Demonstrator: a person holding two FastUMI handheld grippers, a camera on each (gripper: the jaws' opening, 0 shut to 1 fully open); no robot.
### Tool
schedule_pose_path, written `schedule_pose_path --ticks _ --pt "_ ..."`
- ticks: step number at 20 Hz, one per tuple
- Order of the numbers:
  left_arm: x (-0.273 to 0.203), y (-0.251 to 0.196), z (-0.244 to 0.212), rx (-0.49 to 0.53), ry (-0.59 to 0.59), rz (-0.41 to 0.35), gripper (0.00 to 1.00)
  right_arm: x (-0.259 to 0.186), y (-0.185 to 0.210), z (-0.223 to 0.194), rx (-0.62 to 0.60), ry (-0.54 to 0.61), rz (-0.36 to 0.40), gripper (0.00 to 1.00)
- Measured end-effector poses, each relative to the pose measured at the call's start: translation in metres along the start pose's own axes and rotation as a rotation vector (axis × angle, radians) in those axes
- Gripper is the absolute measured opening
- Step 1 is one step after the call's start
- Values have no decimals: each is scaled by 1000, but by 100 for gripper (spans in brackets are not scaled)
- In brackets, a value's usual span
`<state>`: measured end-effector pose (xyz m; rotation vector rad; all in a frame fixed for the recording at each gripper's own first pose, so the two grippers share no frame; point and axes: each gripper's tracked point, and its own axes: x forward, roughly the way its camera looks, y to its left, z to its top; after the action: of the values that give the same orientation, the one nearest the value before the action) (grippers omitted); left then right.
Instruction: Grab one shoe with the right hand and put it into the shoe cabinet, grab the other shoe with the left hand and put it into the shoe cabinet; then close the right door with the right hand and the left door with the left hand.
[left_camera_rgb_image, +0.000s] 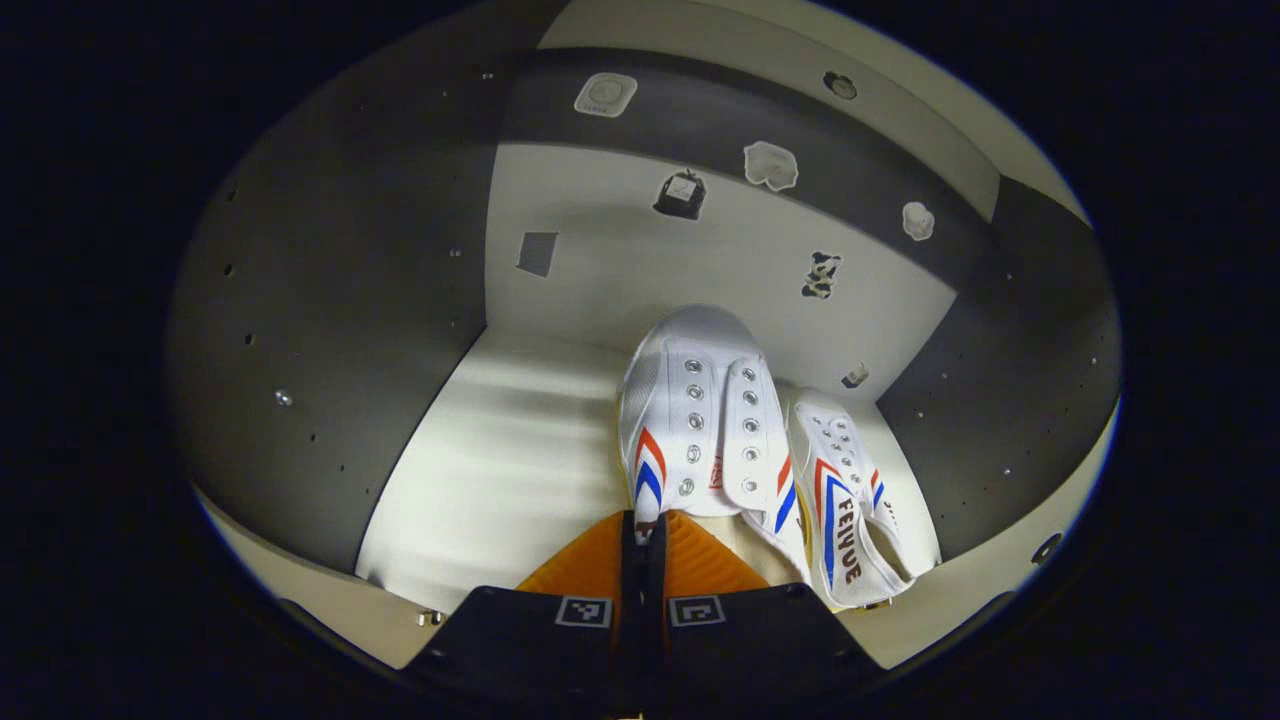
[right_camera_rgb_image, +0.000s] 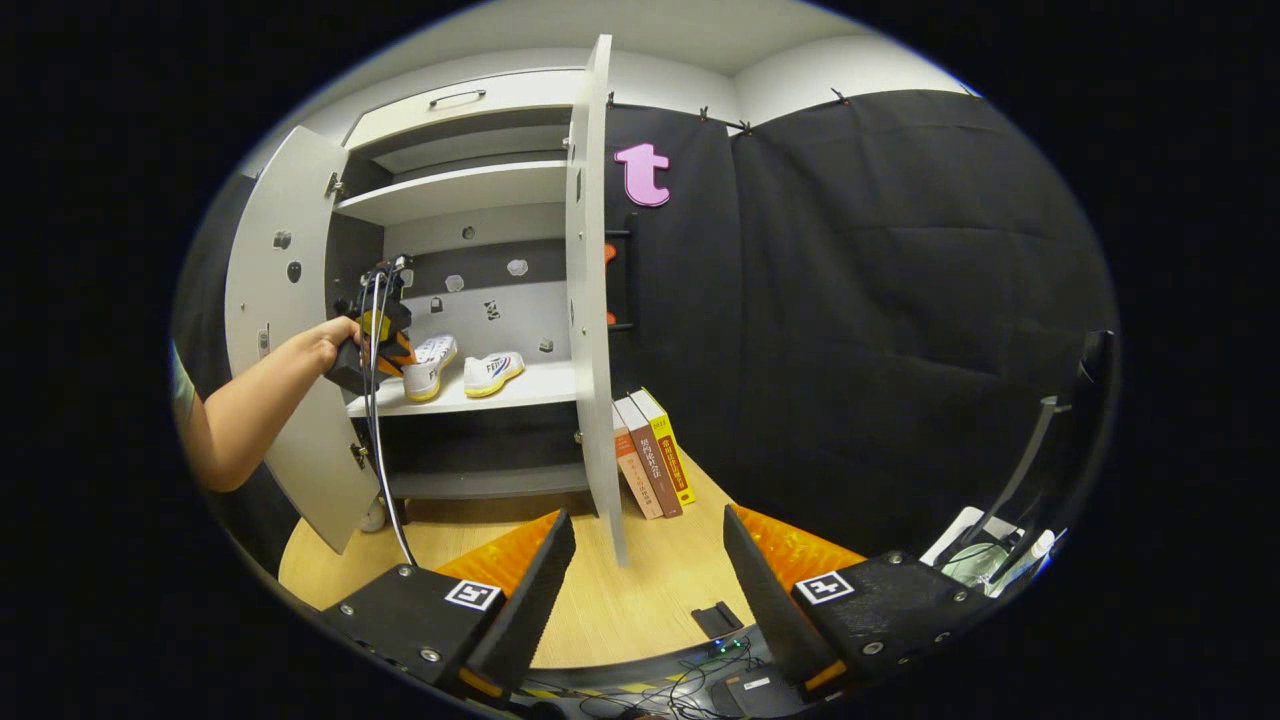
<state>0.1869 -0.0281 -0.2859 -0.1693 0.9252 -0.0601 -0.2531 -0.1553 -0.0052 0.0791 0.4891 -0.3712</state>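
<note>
In the left gripper view, my left gripper (left_camera_rgb_image: 641, 525) is shut on the heel edge of a white shoe (left_camera_rgb_image: 700, 420) with red and blue stripes. That shoe points toward the back panel of the cabinet's middle shelf (left_camera_rgb_image: 500, 470). The second white shoe (left_camera_rgb_image: 850, 500) lies just to its right. In the right gripper view a hand holds the left gripper (right_camera_rgb_image: 378, 345) at the shelf, against the held shoe (right_camera_rgb_image: 430, 365), with the other shoe (right_camera_rgb_image: 493, 372) beside it. My right gripper (right_camera_rgb_image: 645, 580) is open and holds nothing, well back from the cabinet over the wooden floor.
Both cabinet doors stand open: the left door (right_camera_rgb_image: 290, 330) swung outward, the right door (right_camera_rgb_image: 595, 300) edge-on toward me. Several books (right_camera_rgb_image: 655, 455) lean by the right door's foot. Cables and a small device (right_camera_rgb_image: 720, 620) lie on the floor near the right gripper.
</note>
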Motion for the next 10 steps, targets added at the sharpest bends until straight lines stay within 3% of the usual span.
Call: schedule_pose_path --ticks 6,7,8,9,10 --pt "12 7 -5 9 40 13 11 27 -17 16 -5 -22 54 92" --pt "9 3 -1 4 17 -13 15 33 -19 19 -9 -25 61 92" --pt "7 5 2 12 5 -6 29 39 -21 25 -13 -33 73 92" --pt "0 7 -3 30 11 2 35 46 -21 31 -14 -41 81 92" --pt "-8 6 -3 49 -3 -1 49 52 -19 37 -14 -51 93 92"
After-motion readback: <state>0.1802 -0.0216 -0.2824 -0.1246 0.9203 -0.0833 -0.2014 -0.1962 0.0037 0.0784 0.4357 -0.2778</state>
